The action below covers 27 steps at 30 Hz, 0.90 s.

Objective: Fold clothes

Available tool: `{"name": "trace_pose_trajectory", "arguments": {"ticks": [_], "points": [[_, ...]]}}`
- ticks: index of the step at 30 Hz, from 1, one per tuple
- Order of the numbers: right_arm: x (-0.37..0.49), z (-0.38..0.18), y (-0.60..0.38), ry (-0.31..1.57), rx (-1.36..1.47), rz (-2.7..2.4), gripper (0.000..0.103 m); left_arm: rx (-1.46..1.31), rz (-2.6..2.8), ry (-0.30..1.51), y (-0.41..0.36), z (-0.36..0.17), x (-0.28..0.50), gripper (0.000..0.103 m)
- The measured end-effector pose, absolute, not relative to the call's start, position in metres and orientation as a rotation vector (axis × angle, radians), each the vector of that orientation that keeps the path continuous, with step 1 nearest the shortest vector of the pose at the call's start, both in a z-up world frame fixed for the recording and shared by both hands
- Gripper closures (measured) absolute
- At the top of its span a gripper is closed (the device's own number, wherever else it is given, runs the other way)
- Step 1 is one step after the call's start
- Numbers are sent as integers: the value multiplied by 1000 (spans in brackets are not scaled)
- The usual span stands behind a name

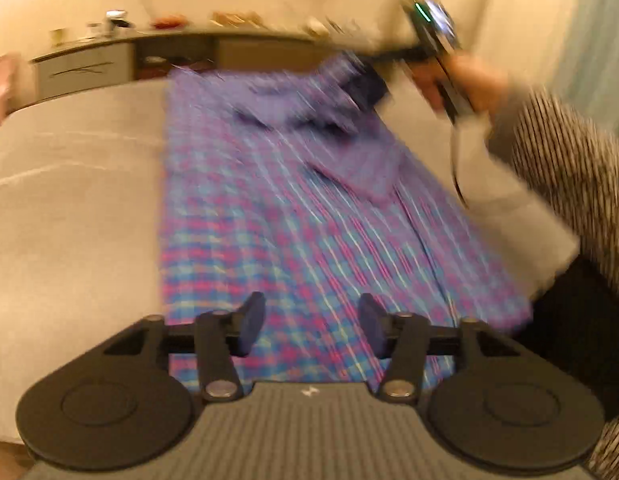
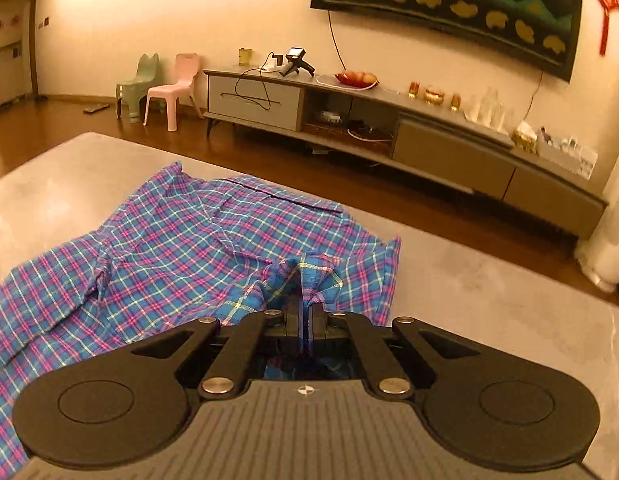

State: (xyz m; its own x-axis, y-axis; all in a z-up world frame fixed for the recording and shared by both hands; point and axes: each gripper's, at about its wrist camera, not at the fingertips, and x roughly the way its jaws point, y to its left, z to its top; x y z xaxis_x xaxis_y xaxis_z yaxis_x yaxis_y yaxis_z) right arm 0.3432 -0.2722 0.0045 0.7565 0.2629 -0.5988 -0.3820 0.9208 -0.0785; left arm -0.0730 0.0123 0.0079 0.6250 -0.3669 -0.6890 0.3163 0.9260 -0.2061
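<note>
Plaid shirt (image 2: pixel 181 248) spread on the grey table (image 2: pixel 469 280), long axis running straight ahead of the left fingers toward the collar end. Right gripper (image 2: pixel 305 320) pinched tight on a bunched fold of shirt, cloth rising just ahead of its fingertips. Left gripper (image 1: pixel 311 326) wide apart, holding nothing, above the near hem. Right hand is nearer the collar end. Left view blurred.

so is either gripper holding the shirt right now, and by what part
The right gripper is shut on a bunched fold of the plaid shirt near its edge. The left gripper is open above the shirt, holding nothing.
</note>
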Motion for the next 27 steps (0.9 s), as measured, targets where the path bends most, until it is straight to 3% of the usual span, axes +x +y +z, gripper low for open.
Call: {"name": "trace_pose_trajectory", "arguments": {"ticks": [5, 9, 11, 12, 13, 22, 27], "points": [[300, 28, -209, 490, -520, 274, 102, -244, -332, 750, 45, 17, -48, 48], [226, 37, -127, 472, -397, 677, 102, -312, -328, 755, 53, 6, -18, 48], [213, 18, -103, 555, -382, 764, 86, -305, -322, 784, 52, -1, -5, 48], [214, 11, -102, 596, -376, 768, 56, -293, -327, 794, 52, -2, -1, 48], [216, 6, -105, 636, -366, 760, 40, -275, -340, 800, 51, -2, 3, 48], [208, 16, -204, 721, -184, 579, 28, 7, -378, 737, -1, -5, 79, 44], [207, -10, -219, 728, -219, 436, 29, 157, -379, 682, -37, -15, 131, 44]]}}
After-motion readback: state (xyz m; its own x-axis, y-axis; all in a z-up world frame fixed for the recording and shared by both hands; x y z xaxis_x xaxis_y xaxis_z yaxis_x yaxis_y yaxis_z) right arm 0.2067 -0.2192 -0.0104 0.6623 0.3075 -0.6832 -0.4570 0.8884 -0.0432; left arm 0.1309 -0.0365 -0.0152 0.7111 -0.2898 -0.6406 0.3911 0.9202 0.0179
